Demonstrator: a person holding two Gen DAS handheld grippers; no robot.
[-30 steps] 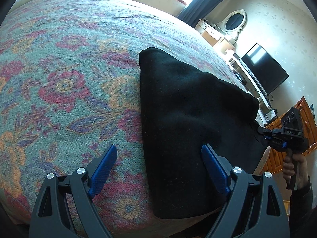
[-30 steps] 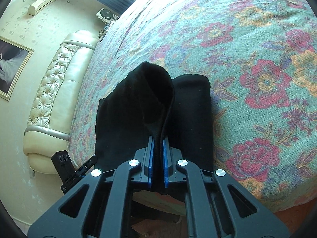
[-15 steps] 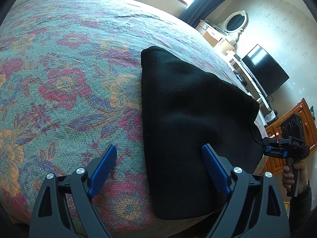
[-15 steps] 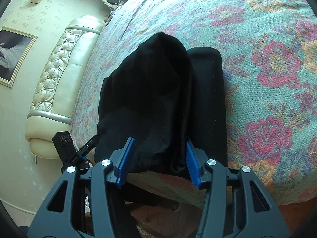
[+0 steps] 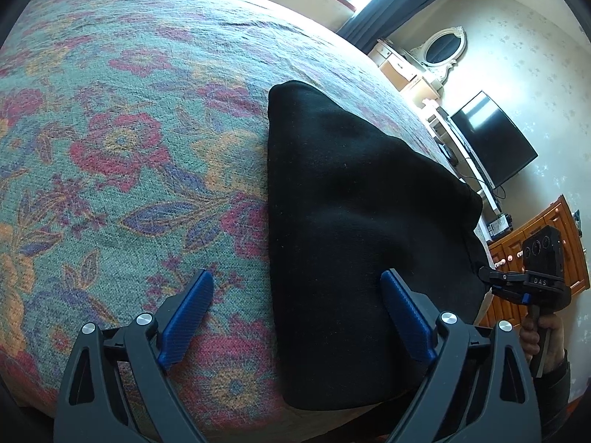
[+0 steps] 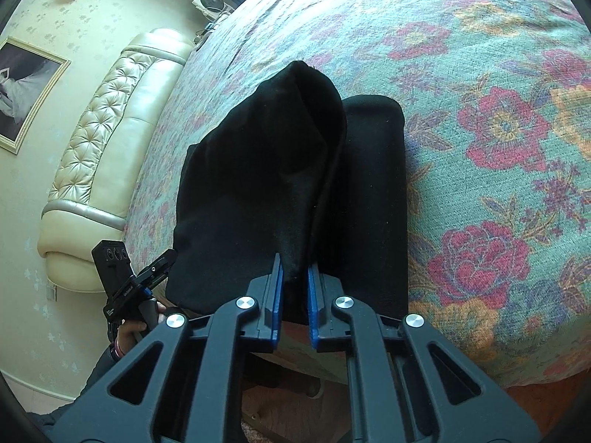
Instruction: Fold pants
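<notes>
Black pants (image 5: 351, 214) lie folded on the floral bedspread (image 5: 129, 140), reaching to the bed's near edge. My left gripper (image 5: 295, 317) is open and empty, hovering over the pants' left edge near the bed edge. In the right wrist view the pants (image 6: 266, 170) rise in a raised fold. My right gripper (image 6: 294, 288) is nearly closed, its blue pads pinching the near edge of that raised fold. The right gripper also shows in the left wrist view (image 5: 491, 277) at the pants' right side.
A padded cream headboard (image 6: 103, 155) stands at the left of the bed. A TV (image 5: 495, 140), a white mirror (image 5: 443, 48) and wooden drawers (image 5: 535, 236) stand along the wall beyond the bed. The floor lies below the bed edge.
My right gripper let go of the raised fold and opened, then closed on it again. The left gripper stayed open and nearly still.
</notes>
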